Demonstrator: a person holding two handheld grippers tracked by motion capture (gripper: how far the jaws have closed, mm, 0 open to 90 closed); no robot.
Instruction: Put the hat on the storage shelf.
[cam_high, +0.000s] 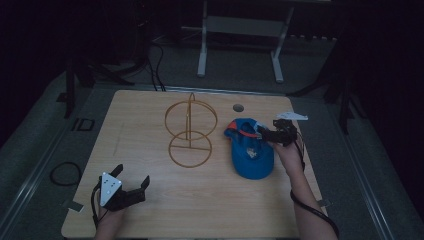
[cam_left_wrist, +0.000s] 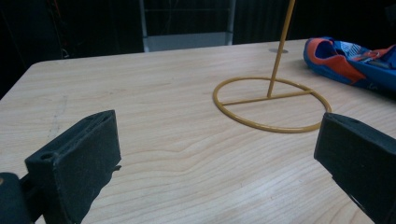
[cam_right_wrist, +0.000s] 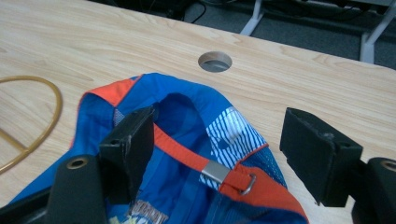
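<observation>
The blue cap (cam_high: 252, 150) lay on the worktop (cam_high: 150, 210) just right of the wire stand (cam_high: 190, 131), not yet hung, with the right tool (cam_right_wrist: 217, 149) spread over its orange strap (cam_right_wrist: 187, 154) and the left tool (cam_high: 131, 189) spread, idle, well apart.

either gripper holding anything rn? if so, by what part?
Nothing held. Left gripper is open over bare table. Right gripper is open, jaws straddling the cap's orange back strap, not closed on it.

My two black blocky two-jaw grippers (cam_high: 131, 182) (cam_high: 263, 133), grey three-cornered plates on top, trailing black cables, bare forearms
</observation>
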